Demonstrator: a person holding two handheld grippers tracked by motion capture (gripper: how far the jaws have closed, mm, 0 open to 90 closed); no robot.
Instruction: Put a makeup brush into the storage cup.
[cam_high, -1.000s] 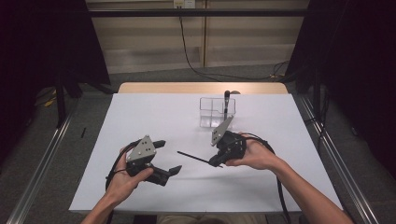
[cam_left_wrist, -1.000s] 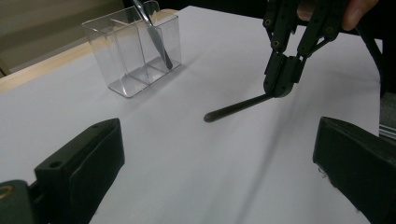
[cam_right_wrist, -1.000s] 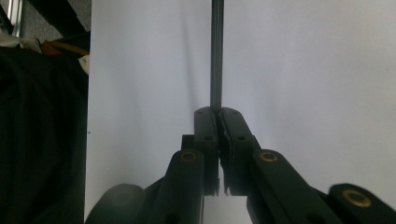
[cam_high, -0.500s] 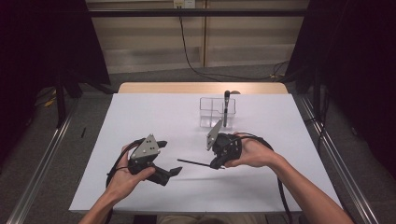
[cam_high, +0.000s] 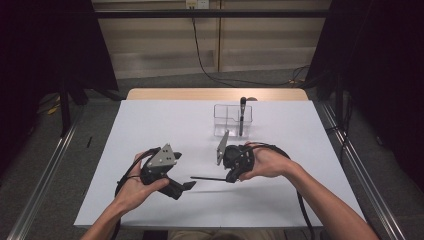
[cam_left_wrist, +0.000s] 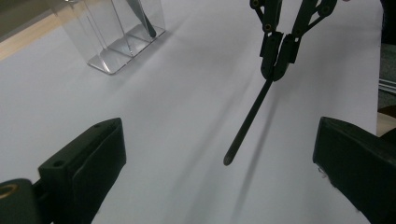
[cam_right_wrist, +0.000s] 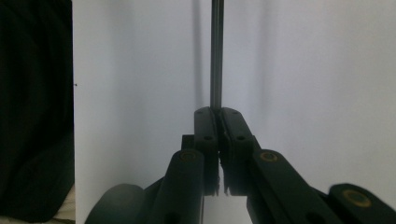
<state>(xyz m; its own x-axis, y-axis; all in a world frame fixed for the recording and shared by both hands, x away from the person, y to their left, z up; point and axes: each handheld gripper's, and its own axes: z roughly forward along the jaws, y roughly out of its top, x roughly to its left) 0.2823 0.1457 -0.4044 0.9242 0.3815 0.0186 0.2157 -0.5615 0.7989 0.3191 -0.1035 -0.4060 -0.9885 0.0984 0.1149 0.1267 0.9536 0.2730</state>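
My right gripper (cam_high: 231, 176) is shut on one end of a thin black pen (cam_high: 207, 178), which points left, held just above the white table (cam_high: 150, 130). In the right gripper view the jaws (cam_right_wrist: 216, 114) meet on the pen (cam_right_wrist: 216, 56), which runs straight ahead. My left gripper (cam_high: 181, 188) rests low at the front left, jaws wide open with nothing between them. Its own view shows the pen (cam_left_wrist: 250, 119) hanging from the right gripper (cam_left_wrist: 278, 56) ahead, tip toward my open left gripper (cam_left_wrist: 219, 135). A second black pen (cam_high: 242, 115) stands in a clear holder (cam_high: 227, 120).
The clear holder (cam_left_wrist: 116, 42) has several compartments and stands at the back middle of the table, near a bare wooden strip (cam_high: 215, 94). Metal rails run along the floor on both sides. Cables trail from both grippers toward the front edge.
The right gripper has rolled a little, and the pen's free tip has swung slightly toward the front edge, so the pen now lies nearly level. The left gripper has stayed put.
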